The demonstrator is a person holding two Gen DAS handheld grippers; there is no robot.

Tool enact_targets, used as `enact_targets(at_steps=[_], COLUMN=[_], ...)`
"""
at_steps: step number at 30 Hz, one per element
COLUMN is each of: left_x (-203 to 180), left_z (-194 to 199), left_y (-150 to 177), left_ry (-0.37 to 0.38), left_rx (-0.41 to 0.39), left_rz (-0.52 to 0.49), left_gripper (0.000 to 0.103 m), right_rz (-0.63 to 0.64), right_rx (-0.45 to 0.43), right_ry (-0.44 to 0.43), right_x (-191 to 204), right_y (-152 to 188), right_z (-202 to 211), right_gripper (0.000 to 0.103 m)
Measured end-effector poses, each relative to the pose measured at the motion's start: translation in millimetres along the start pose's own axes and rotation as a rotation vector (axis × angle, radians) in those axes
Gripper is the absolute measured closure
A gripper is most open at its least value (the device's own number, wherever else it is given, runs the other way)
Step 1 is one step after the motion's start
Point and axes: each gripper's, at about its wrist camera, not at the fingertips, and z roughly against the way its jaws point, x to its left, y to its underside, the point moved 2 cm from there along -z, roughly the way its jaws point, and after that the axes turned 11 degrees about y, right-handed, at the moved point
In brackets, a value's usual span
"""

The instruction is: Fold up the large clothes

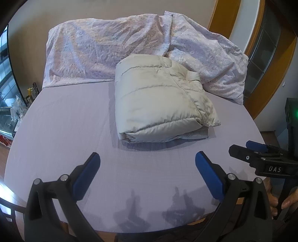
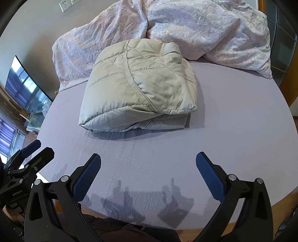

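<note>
1. Puffer jacket (image 1: 160, 100): cream, quilted, down-type, already folded into a thick squarish bundle. It sits mid-bed on the lavender sheet (image 1: 65, 130), toward the head end, with its far edge touching the crumpled duvet (image 1: 104, 48).
2. Handling, my read: light, very soft, springy. The fill will likely push a fold back open once released. The shell looks smooth and shiny, so I'd expect it to slip between pads.
3. Where to grab: the stitched seam band curving across the top (image 2: 137, 89), or the stacked layer edges on the side facing the foot edge (image 2: 141, 124). Pinch through all layers, not just the top skin, or only one layer lifts.
4. Left gripper (image 1: 147, 173): jaws spread wide, holding nothing, hovering over bare sheet near the foot edge, well apart from the jacket.
5. Right gripper (image 2: 148, 173): also wide open and empty, above the foot edge, beside the left one.
6. Counts: 1 jacket, 1 duvet along the head end, 2 grippers, 1 wall socket (image 2: 65, 4). No other garments visible on the bed.
</note>
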Motion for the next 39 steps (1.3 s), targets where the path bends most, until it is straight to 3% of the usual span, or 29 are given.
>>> enact_targets(at_steps=[39], left_x=[-3.1], left_z=[-5.3], left_y=[1.2], left_ry=[0.031], left_rx=[0.007], left_rz=[0.018], left_gripper=[0.002], right_rz=[-0.005], right_rx=[0.011], right_ry=[-0.015], right_x=[-0.1], right_y=[7.0], right_z=[-0.2], right_gripper=[0.001])
